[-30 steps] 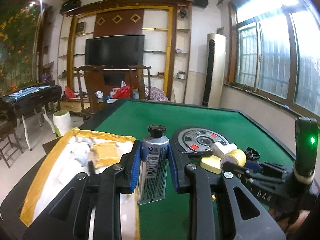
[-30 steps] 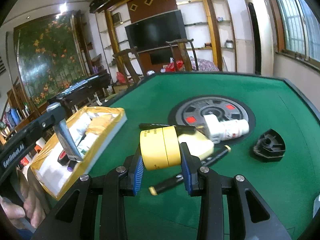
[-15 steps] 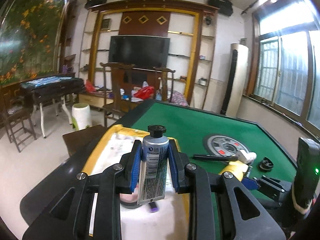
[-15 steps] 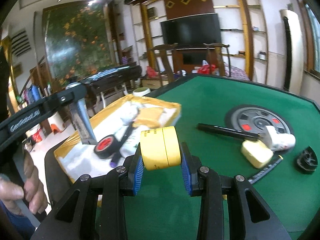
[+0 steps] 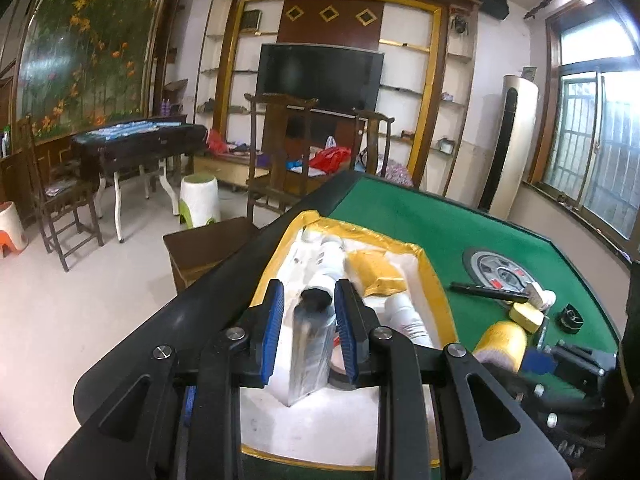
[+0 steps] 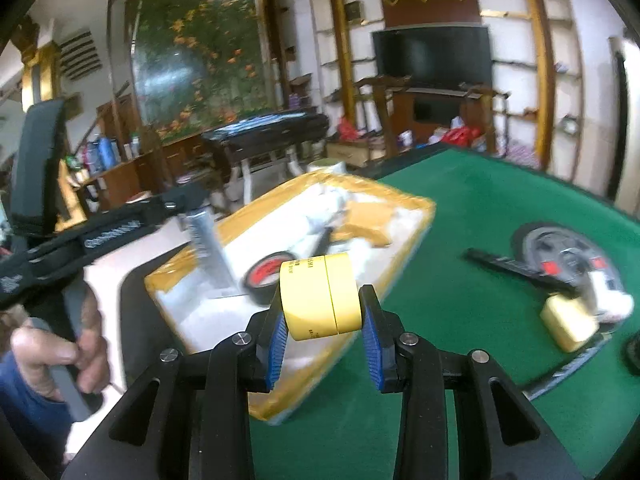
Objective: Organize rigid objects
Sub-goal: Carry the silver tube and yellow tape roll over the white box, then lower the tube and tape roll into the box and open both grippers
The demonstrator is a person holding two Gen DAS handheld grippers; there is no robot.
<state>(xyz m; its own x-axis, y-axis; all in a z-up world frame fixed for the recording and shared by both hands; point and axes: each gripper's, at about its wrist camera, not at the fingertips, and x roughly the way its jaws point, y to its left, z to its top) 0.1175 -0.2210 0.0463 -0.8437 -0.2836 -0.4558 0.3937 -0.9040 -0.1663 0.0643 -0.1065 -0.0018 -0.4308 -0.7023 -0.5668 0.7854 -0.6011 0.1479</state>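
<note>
My left gripper [image 5: 310, 330] is shut on a silver tube with a black cap [image 5: 310, 344], tilted over the white inside of a yellow-edged tray [image 5: 434, 280]. Seen from the right wrist, that tube [image 6: 208, 248] reaches down into the tray [image 6: 412, 220]. My right gripper [image 6: 323, 334] is shut on a yellow round jar [image 6: 320, 296], lying sideways, over the tray's near right edge. The tray holds white bottles [image 5: 330, 264], a yellow packet [image 5: 378, 272] and a black-and-red tape roll [image 6: 268, 272].
On the green table [image 6: 480, 200] lie a grey disc [image 6: 568, 252], a black pen [image 6: 516, 268], a white bottle [image 6: 612, 300], a pale yellow case [image 6: 568, 322] and a black cap [image 5: 570, 318]. A person's hand [image 6: 52, 352] grips the left tool's handle. Chairs and a stool stand beyond the table.
Both grippers moved left from the cluttered table centre to the tray. The tube now tips forward down into the tray, and the jar hangs over its edge.
</note>
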